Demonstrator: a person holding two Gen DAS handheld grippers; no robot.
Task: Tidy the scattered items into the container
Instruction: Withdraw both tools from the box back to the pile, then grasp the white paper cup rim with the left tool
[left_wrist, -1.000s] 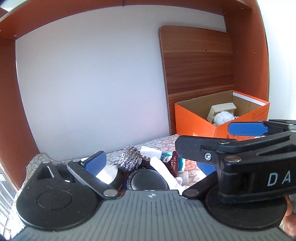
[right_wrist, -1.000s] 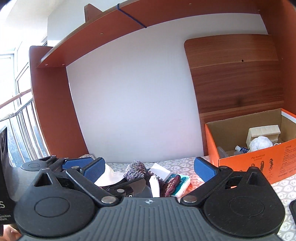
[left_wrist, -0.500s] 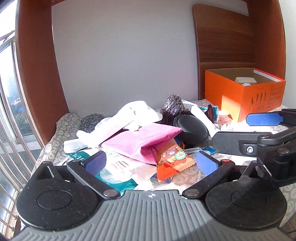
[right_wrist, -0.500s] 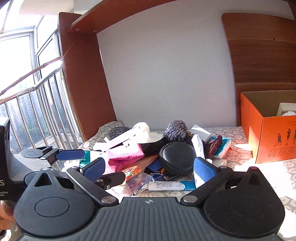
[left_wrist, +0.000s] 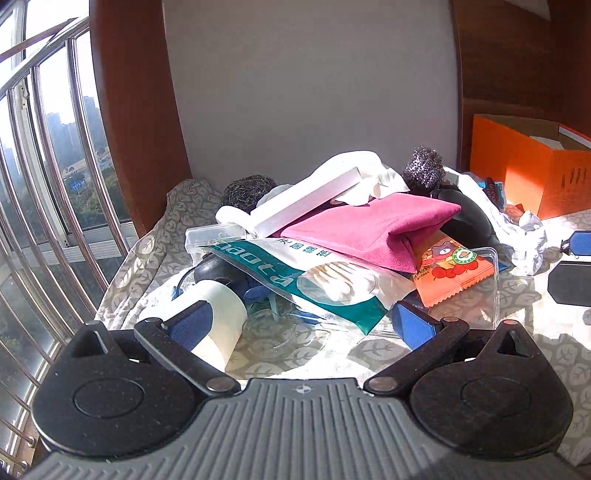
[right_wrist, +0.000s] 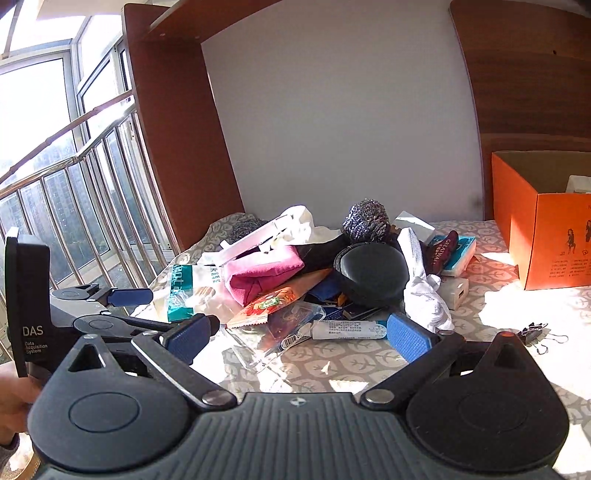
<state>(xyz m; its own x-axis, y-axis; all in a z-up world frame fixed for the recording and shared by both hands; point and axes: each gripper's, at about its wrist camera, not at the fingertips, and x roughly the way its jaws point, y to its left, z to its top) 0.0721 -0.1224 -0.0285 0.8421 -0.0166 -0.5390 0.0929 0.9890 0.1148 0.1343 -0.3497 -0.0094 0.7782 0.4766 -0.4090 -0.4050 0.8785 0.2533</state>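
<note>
Now both tongs — left tongs (left_wrist: 301, 323) and right tongs (right_wrist: 297, 338) — are spread, empty; better pinch one loose top item, the pink cloth (left_wrist: 373, 225), then carry it to the orange box (right_wrist: 543, 229).

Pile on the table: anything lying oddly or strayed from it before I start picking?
Mostly just a jumble. The binder clips lie apart from the pile on the cloth, toward the orange box. The white stick rests tilted across the pink cloth.

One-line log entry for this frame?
phase: approach | left gripper: open, empty | right gripper: open, empty | pile: untouched | orange box: right
</note>
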